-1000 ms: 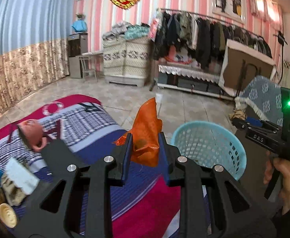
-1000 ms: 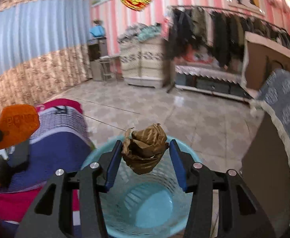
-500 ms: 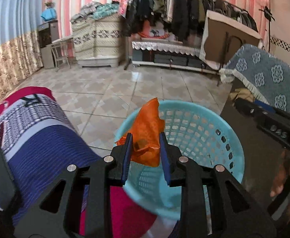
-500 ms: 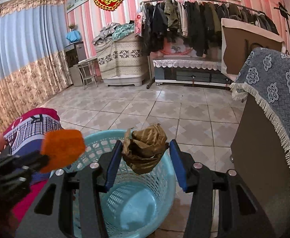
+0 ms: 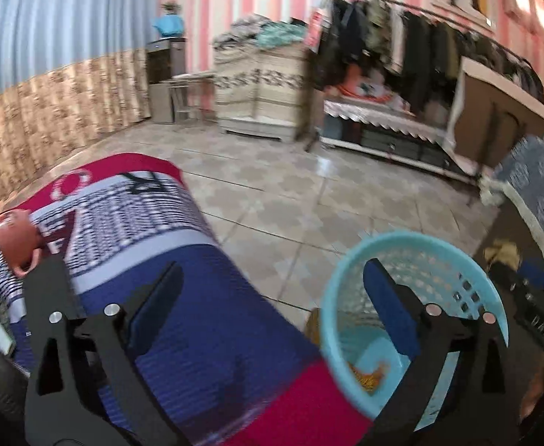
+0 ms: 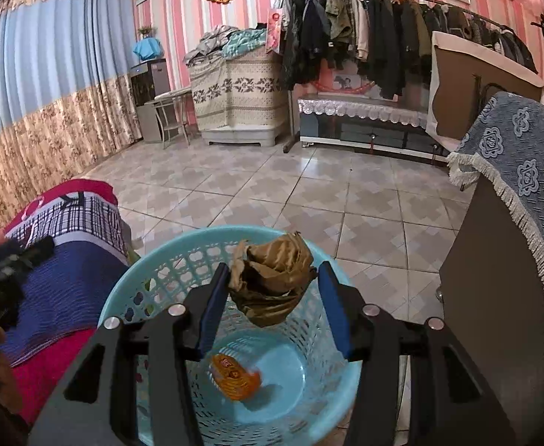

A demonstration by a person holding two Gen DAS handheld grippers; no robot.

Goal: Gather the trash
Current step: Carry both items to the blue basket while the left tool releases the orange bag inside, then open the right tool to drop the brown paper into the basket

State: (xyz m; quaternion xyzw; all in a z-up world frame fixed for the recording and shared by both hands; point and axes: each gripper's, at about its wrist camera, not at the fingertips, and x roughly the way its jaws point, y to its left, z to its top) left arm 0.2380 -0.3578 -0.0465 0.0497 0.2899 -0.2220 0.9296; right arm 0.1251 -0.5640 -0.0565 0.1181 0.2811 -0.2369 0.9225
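Orange wrapper (image 6: 236,376) flat in basket (image 6: 130,286)

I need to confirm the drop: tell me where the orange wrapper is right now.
The orange wrapper lies on the bottom of the light blue basket, seen in the right wrist view just below the crumpled brown wrapper.

A basket (image 6: 130,282) is set on the floor (image 6: 309,200) just right of the bed (image 6: 67,282); a wrapper (image 6: 235,377) lies in it. A mug (image 5: 13,239) is seen on the bed.
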